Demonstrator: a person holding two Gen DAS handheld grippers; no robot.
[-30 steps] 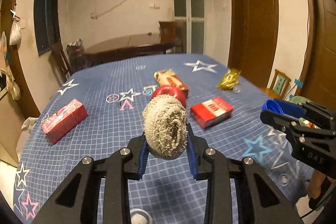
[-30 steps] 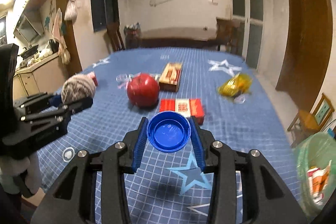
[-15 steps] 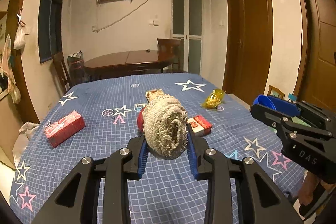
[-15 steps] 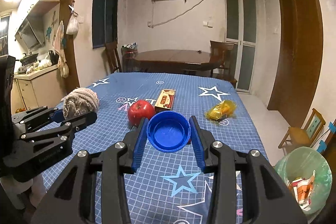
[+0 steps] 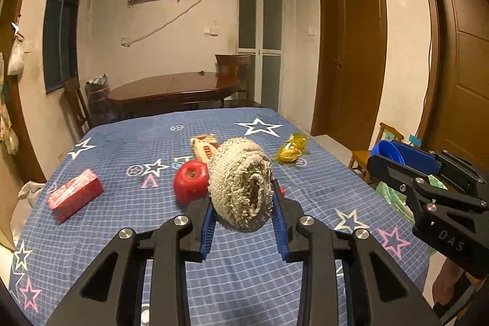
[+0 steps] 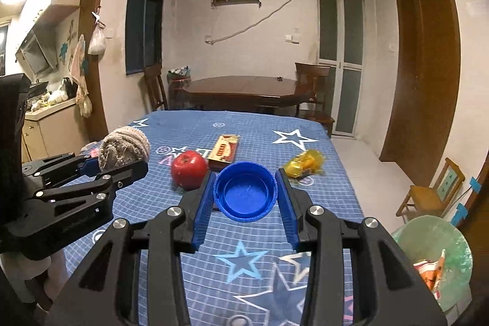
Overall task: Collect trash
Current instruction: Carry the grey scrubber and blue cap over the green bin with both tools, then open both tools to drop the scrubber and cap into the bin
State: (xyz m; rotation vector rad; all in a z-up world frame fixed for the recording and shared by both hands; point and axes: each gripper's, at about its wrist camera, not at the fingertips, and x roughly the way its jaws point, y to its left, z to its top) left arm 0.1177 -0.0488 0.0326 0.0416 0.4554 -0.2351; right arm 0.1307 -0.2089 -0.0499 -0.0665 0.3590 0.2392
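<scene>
Both hand-held grippers have lifted off the bench since before, left hand-held gripper (image 5: 243,214) squishing a soft, light rolled rag (image 5: 240,184) mid-frame, right hand-held gripper (image 6: 246,193) pinching the stiff, slick blue cap (image 6: 246,191) by its rim

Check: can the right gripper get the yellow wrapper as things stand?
Probably not yet. The right gripper is shut on the blue cap, so its jaws are taken. The yellow wrapper lies in the open on the tablecloth, nothing blocking it.
</scene>
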